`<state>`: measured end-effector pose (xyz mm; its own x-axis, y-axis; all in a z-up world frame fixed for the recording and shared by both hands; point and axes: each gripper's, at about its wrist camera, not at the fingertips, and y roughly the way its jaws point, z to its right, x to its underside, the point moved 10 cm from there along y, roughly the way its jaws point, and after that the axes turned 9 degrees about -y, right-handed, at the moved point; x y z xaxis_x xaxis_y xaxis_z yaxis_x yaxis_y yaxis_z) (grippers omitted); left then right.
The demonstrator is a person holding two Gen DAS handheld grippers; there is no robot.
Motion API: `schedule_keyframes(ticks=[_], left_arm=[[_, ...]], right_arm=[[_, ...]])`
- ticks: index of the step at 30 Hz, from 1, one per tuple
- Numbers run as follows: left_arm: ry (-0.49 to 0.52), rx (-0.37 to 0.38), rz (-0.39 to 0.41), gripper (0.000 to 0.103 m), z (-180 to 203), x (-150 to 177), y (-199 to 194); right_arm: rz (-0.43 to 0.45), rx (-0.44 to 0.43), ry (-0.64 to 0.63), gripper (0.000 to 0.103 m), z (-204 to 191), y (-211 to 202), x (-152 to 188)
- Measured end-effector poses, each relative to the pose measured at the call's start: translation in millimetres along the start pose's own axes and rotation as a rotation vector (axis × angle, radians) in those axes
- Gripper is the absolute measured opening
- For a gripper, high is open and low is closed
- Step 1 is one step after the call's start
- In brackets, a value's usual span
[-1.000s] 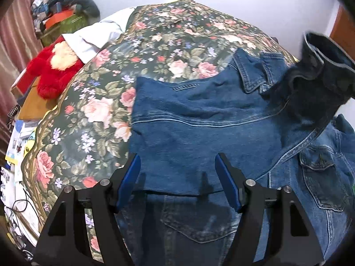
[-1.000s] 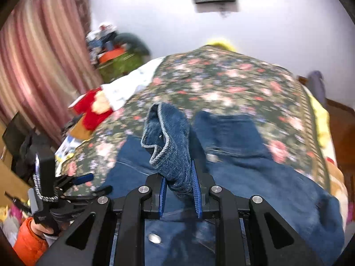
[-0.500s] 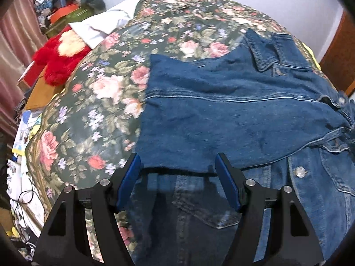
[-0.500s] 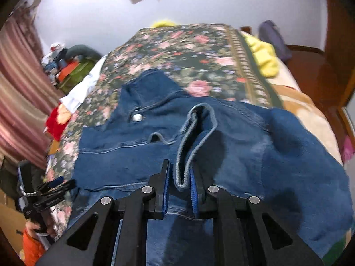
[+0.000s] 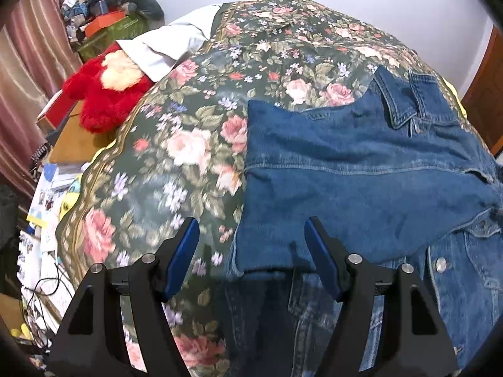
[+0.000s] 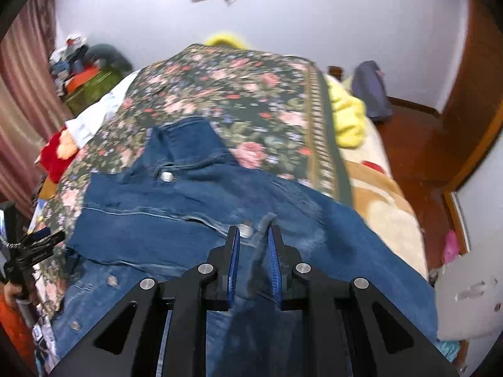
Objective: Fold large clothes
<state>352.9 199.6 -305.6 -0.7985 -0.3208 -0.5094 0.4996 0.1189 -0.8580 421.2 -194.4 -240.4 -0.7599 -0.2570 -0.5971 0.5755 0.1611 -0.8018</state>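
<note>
A blue denim jacket [image 5: 361, 182] lies on the floral bedspread [image 5: 188, 132], its left sleeve folded across the chest. My left gripper [image 5: 251, 257] is open and empty, above the jacket's lower left edge. In the right wrist view the jacket [image 6: 176, 220] lies spread flat, collar away from me. My right gripper [image 6: 254, 257] has its jaws slightly apart around a blurred denim edge [image 6: 262, 229] low over the jacket. Whether the pads still pinch it is unclear. The left gripper also shows at the far left of the right wrist view [image 6: 41, 238].
A red plush toy [image 5: 107, 94] and a white pillow [image 5: 166, 47] lie at the bed's left side. A yellow blanket [image 6: 345, 116] lies on the right edge. Cluttered boxes [image 5: 107, 25] stand by the curtain. Wooden floor [image 6: 418, 144] lies to the right.
My right gripper has lowered the raised denim fold onto the jacket, and its jaws have widened a little. My left gripper has shifted left, staying open.
</note>
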Motion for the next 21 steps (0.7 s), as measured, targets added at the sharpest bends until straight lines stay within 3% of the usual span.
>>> schedule_keyframes(ticks=[5, 11, 13, 17, 21], left_arm=[[0.046, 0.043, -0.057, 0.069, 25.8, -1.4, 24.7], [0.158, 0.051, -0.126, 0.07, 61.7, 23.2, 54.6], [0.187, 0.069, -0.121, 0.074, 70.2, 30.4, 54.7], [0.266, 0.02, -0.062, 0.075, 75.9, 40.0, 49.1], [0.283, 0.015, -0.073, 0.075, 75.6, 53.1, 44.6]], right_arm=[[-0.106, -0.065, -0.102, 0.014, -52.5, 49.4, -15.6], [-0.314, -0.072, -0.206, 0.014, -90.9, 120.4, 12.6], [-0.295, -0.067, -0.239, 0.014, -92.6, 124.0, 17.5], [-0.275, -0.052, -0.298, 0.014, -85.6, 107.6, 26.3], [-0.276, -0.034, -0.331, 0.014, -75.5, 92.5, 40.4]])
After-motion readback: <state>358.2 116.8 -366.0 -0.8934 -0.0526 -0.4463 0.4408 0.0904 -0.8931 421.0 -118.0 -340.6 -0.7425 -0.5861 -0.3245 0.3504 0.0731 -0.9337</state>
